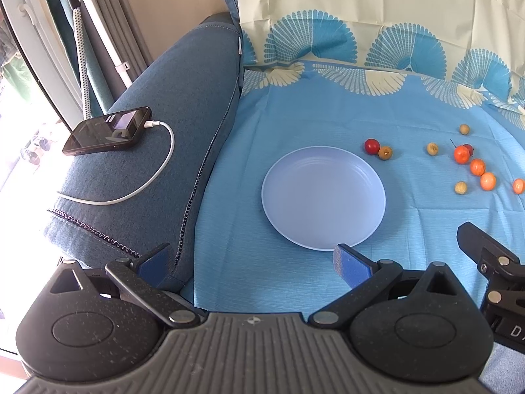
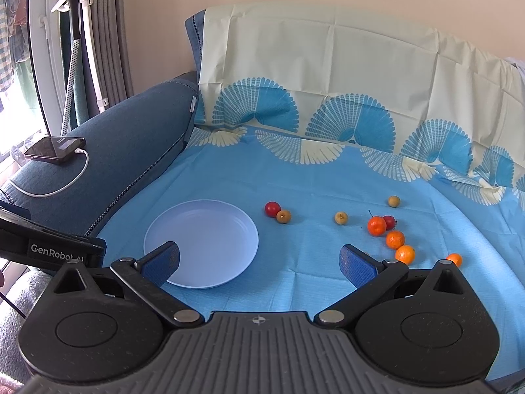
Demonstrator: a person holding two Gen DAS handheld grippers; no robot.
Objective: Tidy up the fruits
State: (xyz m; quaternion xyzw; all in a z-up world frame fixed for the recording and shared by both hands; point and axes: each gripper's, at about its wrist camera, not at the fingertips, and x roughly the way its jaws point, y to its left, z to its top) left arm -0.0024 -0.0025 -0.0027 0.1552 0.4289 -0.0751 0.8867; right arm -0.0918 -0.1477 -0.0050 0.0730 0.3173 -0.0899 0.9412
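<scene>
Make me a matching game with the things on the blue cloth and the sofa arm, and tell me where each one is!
Things:
1. round pale blue plate
2. black phone
3. shiny red cherry tomato
4. left gripper

Places or states:
A. on the blue sofa arm, white cable plugged in
B. touching a small brown fruit
C. open, holding nothing
D. on the cloth, nothing on it

Pairs: 1-D, 2-A, 3-B, 4-C

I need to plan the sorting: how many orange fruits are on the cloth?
4, all right of the plate: one touching a red fruit, then and nearer the camera. None looks hidden.
</scene>
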